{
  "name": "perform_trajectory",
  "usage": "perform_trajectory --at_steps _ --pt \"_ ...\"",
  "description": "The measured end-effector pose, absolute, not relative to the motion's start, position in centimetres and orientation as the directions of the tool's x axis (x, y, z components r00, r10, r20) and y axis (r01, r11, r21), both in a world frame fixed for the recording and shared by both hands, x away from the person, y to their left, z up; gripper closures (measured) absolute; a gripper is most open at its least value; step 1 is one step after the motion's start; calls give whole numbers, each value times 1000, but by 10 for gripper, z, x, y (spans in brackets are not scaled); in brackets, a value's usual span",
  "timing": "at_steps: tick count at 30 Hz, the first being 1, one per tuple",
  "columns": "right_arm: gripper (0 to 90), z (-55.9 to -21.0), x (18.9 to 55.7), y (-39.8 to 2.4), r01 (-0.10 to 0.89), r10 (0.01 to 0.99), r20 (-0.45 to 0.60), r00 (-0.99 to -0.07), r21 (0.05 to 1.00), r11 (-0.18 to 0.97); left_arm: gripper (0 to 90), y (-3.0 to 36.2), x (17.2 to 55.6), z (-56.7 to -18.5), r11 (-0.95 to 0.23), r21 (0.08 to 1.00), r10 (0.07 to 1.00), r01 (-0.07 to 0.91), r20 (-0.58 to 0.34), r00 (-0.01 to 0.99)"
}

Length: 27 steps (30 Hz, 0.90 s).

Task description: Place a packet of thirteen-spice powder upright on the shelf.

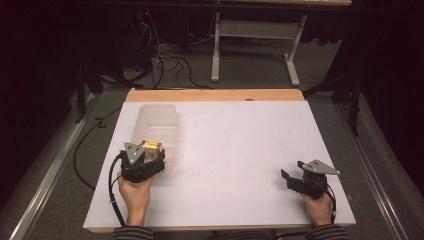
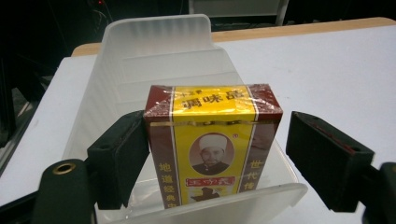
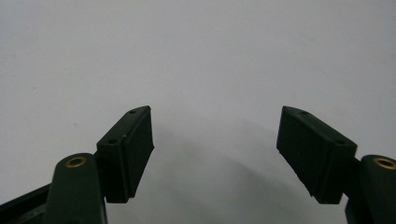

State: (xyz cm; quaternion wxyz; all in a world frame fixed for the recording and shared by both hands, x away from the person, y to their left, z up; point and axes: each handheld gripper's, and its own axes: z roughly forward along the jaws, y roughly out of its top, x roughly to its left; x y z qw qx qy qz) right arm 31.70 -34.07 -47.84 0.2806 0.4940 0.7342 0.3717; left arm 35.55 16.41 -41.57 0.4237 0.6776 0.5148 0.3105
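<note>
Left gripper (image 1: 150,159): held in the person's left hand (image 1: 135,192) at the near left of the bench, forearm entering from the near edge, jaws pointing away from the person. In the left gripper view its jaws stand apart, the right pad clear of contact, the left pad close against or touching what sits between them. Right gripper (image 1: 289,178): held in the right hand (image 1: 317,205) at the near right, angled toward the left, jaws wide apart with nothing between them.
</note>
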Motion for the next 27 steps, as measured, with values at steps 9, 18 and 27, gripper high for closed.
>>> perform_trajectory --at_steps 9,18,27 --pt "274 -478 317 -341 515 933 -48 -357 823 240 210 164 353 -404 -103 909 961 405 -15 277" --pt "273 -479 317 -341 510 933 -47 -356 827 236 218 159 352 -391 -112 915 956 387 -7 293" --pt "273 -478 317 -341 514 935 -41 -353 826 231 227 148 351 -384 -148 913 939 380 10 342"
